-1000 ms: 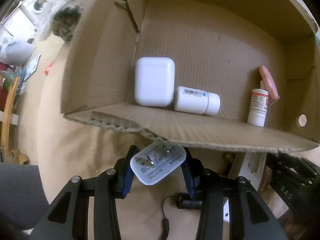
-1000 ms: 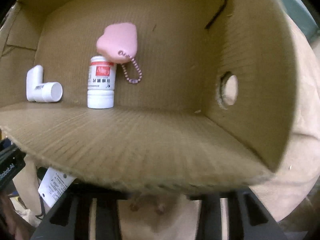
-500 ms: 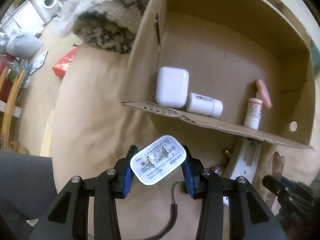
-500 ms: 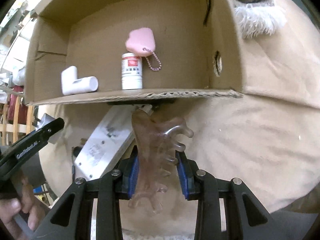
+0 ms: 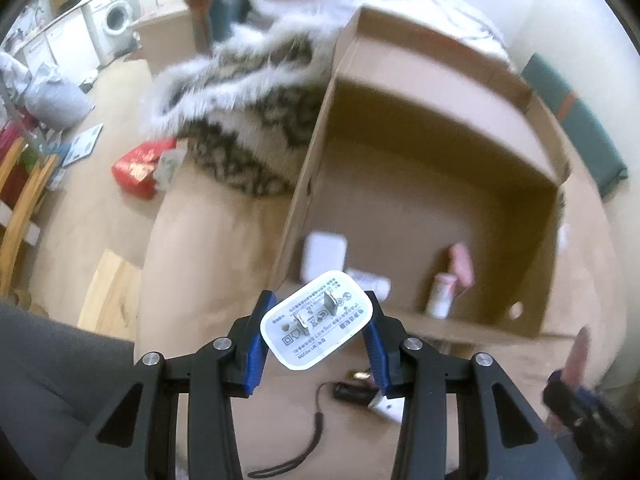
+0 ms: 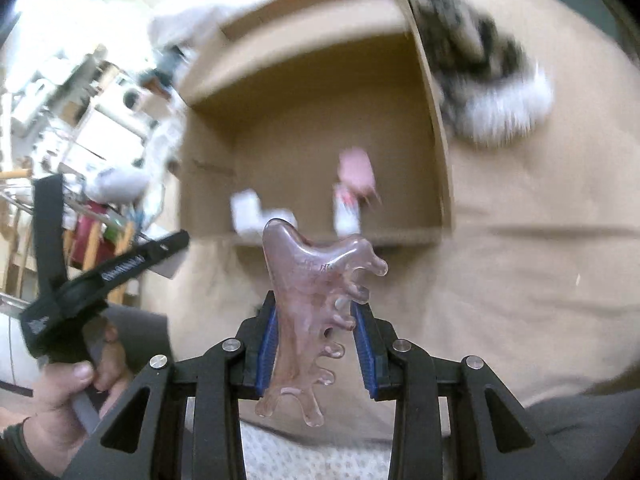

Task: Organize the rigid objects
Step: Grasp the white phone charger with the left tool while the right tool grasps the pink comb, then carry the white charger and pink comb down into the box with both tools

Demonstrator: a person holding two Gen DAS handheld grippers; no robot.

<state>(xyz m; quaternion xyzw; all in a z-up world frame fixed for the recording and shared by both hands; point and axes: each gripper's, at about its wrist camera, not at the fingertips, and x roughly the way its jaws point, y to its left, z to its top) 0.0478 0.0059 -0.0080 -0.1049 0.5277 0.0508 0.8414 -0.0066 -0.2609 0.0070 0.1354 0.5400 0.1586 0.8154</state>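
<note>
My left gripper [image 5: 316, 334] is shut on a white plug adapter [image 5: 317, 325], prongs facing the camera, held above the beige surface short of the cardboard box [image 5: 532, 328]. My right gripper [image 6: 314, 338] is shut on a translucent pink comb-shaped scraper [image 6: 310, 304], also short of the box [image 6: 434, 128]. Inside the box lie a white earbud case [image 5: 324, 254], a white bottle on its side [image 5: 374, 282], an upright pill bottle [image 5: 440, 296] and a pink charm [image 5: 462, 264]. The box's contents are blurred in the right wrist view.
A furry patterned cushion [image 5: 240, 120] lies left of the box. A black corded item [image 5: 352, 392] and a white object [image 5: 386, 406] lie under my left gripper. The left gripper and the hand holding it [image 6: 72, 380] show at lower left in the right wrist view. Floor clutter sits far left.
Both grippers have pulled back and risen away from the box, each still holding its object. The box now appears smaller and farther, and the view is motion-blurred.
</note>
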